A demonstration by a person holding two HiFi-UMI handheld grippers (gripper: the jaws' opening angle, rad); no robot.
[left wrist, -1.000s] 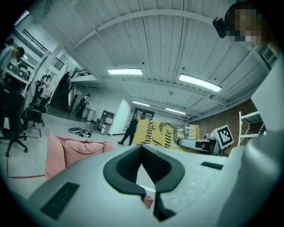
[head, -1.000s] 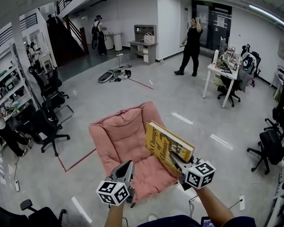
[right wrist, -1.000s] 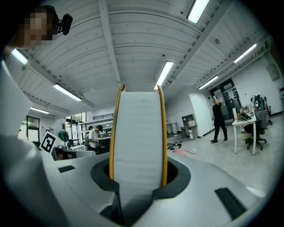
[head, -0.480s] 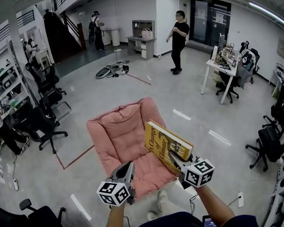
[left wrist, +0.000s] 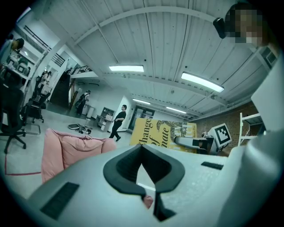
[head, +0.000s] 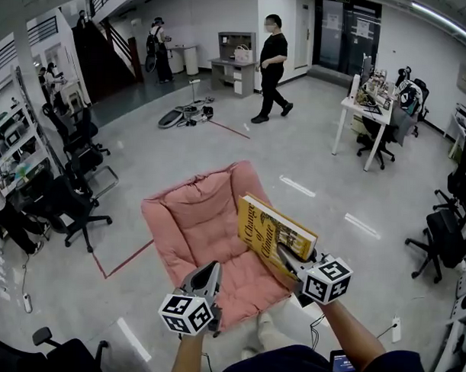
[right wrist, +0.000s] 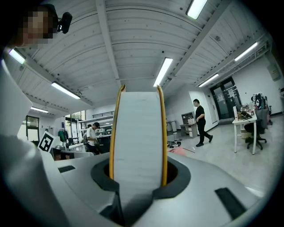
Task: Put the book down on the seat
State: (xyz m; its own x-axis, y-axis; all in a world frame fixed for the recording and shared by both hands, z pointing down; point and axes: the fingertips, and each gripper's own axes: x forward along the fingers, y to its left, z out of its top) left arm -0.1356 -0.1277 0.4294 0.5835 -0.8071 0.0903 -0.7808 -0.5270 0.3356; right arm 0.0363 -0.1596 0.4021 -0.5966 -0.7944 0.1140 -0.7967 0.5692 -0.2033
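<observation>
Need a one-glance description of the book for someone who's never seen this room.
Find the pink cushioned seat on the grey floor mid-office. Over its right side, the right gripper clamps the book. Nothing nearby shares its yellow cover with big dark title lettering.

One book (head: 275, 238), one seat (head: 194, 218) (pink), two grippers (head: 209, 271) (head: 284, 259)

glossy grey floor (head: 310, 161), white desk (head: 356, 113), black office chairs (head: 68, 206).
</observation>
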